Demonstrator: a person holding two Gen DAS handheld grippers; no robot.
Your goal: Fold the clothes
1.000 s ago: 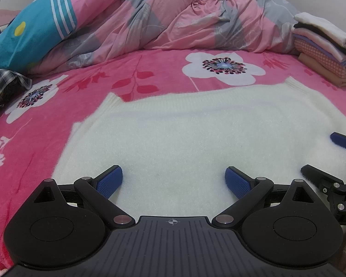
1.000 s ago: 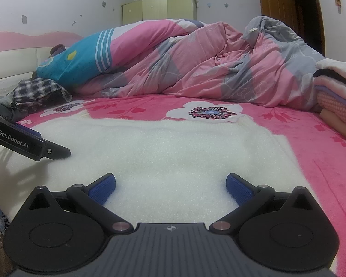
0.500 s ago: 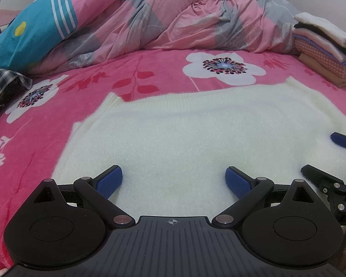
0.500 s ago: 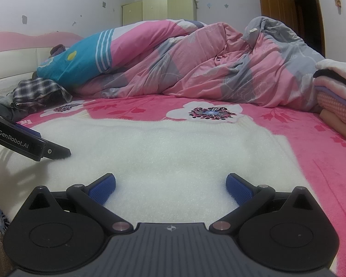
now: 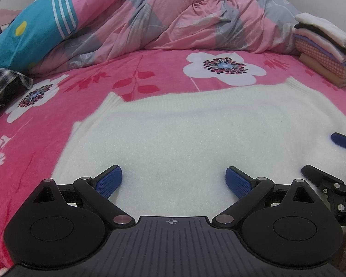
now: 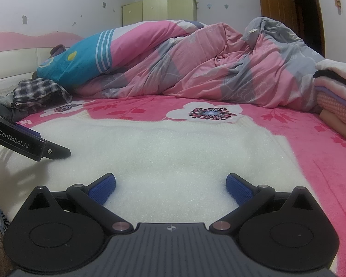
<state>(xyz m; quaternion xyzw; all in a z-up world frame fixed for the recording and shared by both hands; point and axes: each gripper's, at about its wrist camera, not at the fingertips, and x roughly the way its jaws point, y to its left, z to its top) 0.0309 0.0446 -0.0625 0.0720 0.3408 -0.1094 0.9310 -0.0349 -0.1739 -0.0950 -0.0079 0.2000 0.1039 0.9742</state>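
We counted one white fuzzy sweater [image 5: 196, 138] spread flat on the pink flowered bedsheet [image 5: 150, 73], and we took that sweater as our landmark; beyond its far edge lay one rumpled pink-and-grey quilt [image 5: 196, 18] with a teal striped patch; off its far right corner stood one stack of folded clothes [image 5: 320, 53], in which we could make out about five layers though not count them surely; off its far left corner sat one crumpled plaid garment [image 5: 4, 85]; two large white flowers [image 5: 223, 69] showed on the sheet past the sweater's far edge in the left wrist view. We held two grippers, each with two blue-padded fingers; the left gripper [image 5: 174, 181] hung over the sweater's near left part with its fingers spread wide, nothing between them; whether its pads [image 5: 109, 180] pressed the pile or sat just above it we could not tell; the right gripper [image 6: 170, 185] sat over the sweater's near right part, likewise spread wide and gripping nothing, its pads [image 6: 240, 189] low against the fuzz; in the right wrist view the left gripper's side reached in over the sweater's left part, its dark tip down at the knit; behind the quilt, farthest from the sweater, we saw one pale wardrobe [image 6: 159, 10] and one brown door [image 6: 290, 16].
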